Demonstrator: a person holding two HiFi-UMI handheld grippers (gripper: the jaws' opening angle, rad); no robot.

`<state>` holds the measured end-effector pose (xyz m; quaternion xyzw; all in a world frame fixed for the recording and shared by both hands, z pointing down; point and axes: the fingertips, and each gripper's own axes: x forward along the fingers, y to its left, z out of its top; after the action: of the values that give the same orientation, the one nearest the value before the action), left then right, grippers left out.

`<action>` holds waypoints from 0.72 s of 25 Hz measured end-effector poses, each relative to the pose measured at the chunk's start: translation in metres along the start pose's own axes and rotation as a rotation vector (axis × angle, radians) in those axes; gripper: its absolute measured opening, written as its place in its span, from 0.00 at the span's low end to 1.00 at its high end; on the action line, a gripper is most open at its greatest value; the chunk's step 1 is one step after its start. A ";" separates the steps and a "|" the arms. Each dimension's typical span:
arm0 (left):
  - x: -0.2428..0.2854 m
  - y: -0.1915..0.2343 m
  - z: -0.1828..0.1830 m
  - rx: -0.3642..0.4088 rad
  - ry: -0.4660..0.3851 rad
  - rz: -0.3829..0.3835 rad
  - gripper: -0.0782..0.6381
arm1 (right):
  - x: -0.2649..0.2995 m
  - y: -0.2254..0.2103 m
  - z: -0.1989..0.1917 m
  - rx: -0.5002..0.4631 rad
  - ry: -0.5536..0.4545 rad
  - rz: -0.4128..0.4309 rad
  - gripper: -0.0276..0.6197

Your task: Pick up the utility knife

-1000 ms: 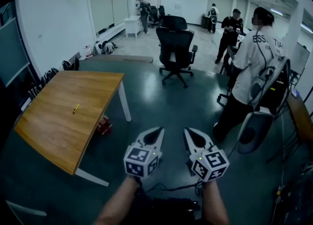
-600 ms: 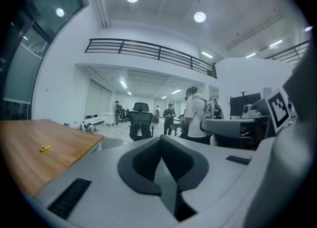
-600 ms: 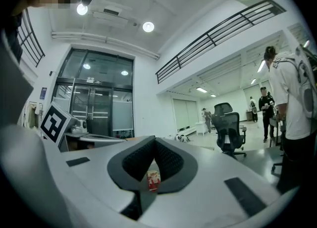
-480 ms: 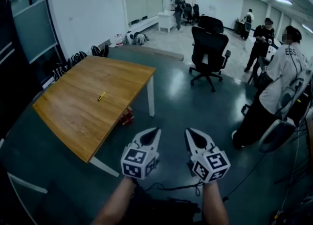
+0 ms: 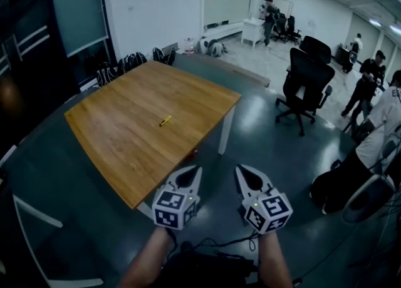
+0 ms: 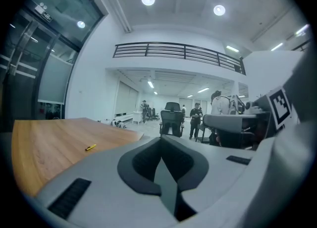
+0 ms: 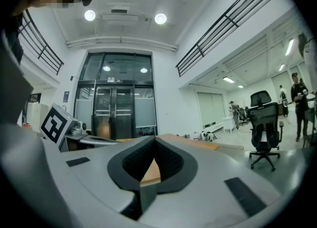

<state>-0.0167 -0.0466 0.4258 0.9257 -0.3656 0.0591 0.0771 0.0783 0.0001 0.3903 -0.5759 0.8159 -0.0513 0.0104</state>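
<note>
Jaws on the left gripper [image 5: 193, 171] are sitting pressed together, tips meeting, nothing between them. Right gripper [image 5: 242, 169] is showing the same: jaws closed at the tips, only a sliver of wood showing through the gap behind them, nothing pinched. Both are hanging side by side over the floor, just off the near corner of the wooden surface [image 5: 119, 139].

Step in hand, as I'm reading it, is the approach, with no reach started yet. The utility knife [image 5: 165, 120] is lying flat near the middle of the surface, well apart from both grippers. To do this well, one gripper should be travelling in over the near edge, with its jaws spreading before it drops. The knife is slim and low, so the tips should be coming right down to the wood. They should be straddling the narrow width, set across the long axis, not along it. The gripper is pointing roughly level now, so it is needing a downward tilt. Main risk I'm guessing at: a light body skidding on smooth wood if one jaw is touching first.

Knife look: small, yellow, stick-like, lying diagonally in the head view. In the left gripper view it is appearing as a thin yellow bar to the left of the jaws. Blade state is too small to tell.
</note>
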 end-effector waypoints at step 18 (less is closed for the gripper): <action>0.026 0.158 -0.006 -0.059 0.036 0.130 0.12 | 0.171 0.036 -0.018 -0.009 0.087 0.137 0.06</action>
<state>-0.1066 -0.1768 0.4520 0.8961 -0.4250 0.0699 0.1071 -0.0148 -0.1472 0.4123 -0.5159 0.8533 -0.0718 -0.0242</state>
